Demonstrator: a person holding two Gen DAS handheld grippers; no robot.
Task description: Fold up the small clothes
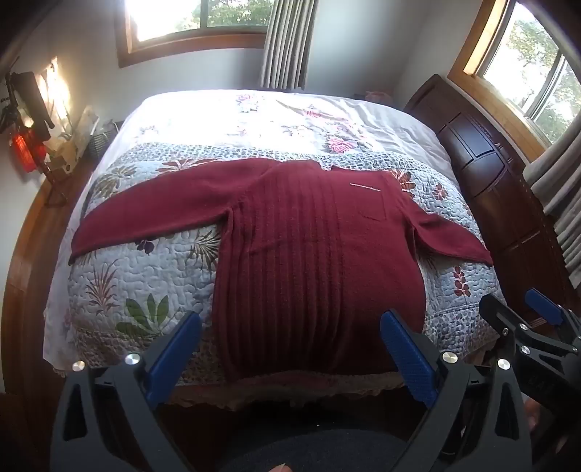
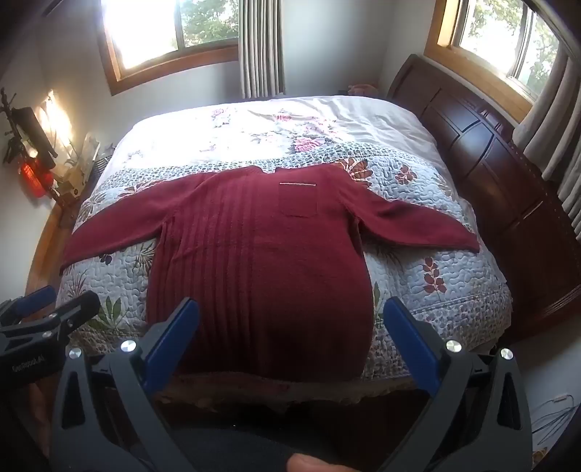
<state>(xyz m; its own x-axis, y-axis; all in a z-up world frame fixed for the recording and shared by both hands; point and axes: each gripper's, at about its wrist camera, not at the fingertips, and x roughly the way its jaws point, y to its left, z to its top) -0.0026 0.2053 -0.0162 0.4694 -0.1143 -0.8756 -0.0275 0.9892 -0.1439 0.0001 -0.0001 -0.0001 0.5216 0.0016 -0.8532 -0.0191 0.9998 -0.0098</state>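
Observation:
A dark red knitted sweater (image 1: 312,254) (image 2: 261,261) lies flat on the bed, both sleeves spread out to the sides, its hem at the near edge of the bed. It has a chest pocket (image 2: 297,201) with a pale line above it. My left gripper (image 1: 290,326) hovers open above the hem, holding nothing. My right gripper (image 2: 290,319) is also open and empty, a little to the right of the left one. In the left wrist view the right gripper (image 1: 515,312) shows at the right edge; in the right wrist view the left gripper (image 2: 58,301) shows at the left edge.
The bed is covered by a floral quilt (image 1: 152,283) (image 2: 435,254). A dark wooden headboard (image 2: 490,152) stands along the right. Wooden floor and a cluttered stand with a red object (image 1: 27,152) lie left. Two windows (image 2: 170,32) with curtains are behind.

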